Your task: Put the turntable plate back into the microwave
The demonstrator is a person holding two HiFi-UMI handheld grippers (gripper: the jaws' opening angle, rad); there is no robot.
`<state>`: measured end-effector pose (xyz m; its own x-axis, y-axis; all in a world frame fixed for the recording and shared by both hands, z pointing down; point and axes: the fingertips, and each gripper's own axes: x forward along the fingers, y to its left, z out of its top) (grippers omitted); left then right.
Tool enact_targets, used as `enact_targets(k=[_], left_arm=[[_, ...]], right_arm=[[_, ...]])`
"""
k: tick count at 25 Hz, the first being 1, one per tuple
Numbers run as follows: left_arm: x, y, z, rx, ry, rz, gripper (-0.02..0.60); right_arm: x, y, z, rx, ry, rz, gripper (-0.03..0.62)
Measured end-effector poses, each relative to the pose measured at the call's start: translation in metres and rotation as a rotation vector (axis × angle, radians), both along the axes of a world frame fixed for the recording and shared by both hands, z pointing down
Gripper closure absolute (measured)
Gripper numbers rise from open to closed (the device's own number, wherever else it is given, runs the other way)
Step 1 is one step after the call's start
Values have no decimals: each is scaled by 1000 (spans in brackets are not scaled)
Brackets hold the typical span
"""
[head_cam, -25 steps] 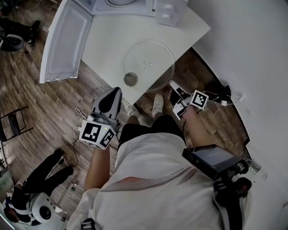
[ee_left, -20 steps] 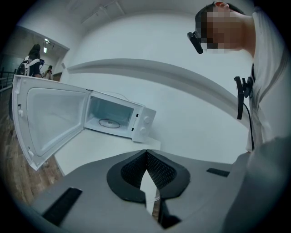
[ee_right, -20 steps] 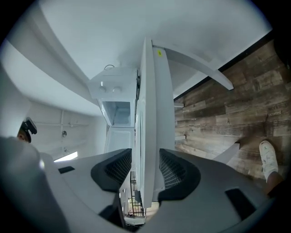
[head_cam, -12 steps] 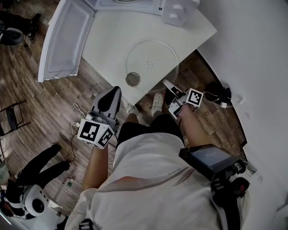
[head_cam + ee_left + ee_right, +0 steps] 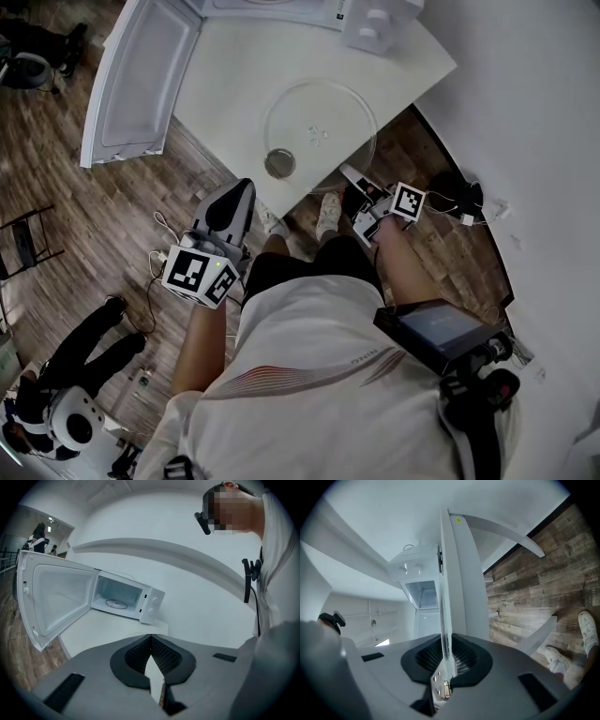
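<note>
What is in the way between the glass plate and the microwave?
Nothing visible. The microwave has its door wide open, and the white table between it and the turntable plate is bare.

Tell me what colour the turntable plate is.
The turntable plate is clear, colourless glass; the head view shows it best.
</note>
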<state>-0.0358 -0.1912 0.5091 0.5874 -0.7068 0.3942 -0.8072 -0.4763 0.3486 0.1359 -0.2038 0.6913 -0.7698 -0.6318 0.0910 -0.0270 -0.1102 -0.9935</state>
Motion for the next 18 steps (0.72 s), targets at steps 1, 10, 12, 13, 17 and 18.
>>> enact_targets(k=[1,10,12,13,17,18], left_arm=[[0,0,0,0,0,2,572],[-3,4,3,-7,1,1,574],[-3,4,4,-5,5,2,572],[-4,4,4,-5,7,2,572],[-12,8,6,-4,9,-10,574],[-14,8,7,-5,10,-14,572]], right_arm=[[0,-1,0,0,-7,4,549],[-5,-5,-11,88,18,25,565],[-6,-5,-14,108,24,38,565],[-6,-5,-15,118,31,43,565],[-7,-5,-20,165,60,63,565],[-8,-7,-22,176,62,66,565]])
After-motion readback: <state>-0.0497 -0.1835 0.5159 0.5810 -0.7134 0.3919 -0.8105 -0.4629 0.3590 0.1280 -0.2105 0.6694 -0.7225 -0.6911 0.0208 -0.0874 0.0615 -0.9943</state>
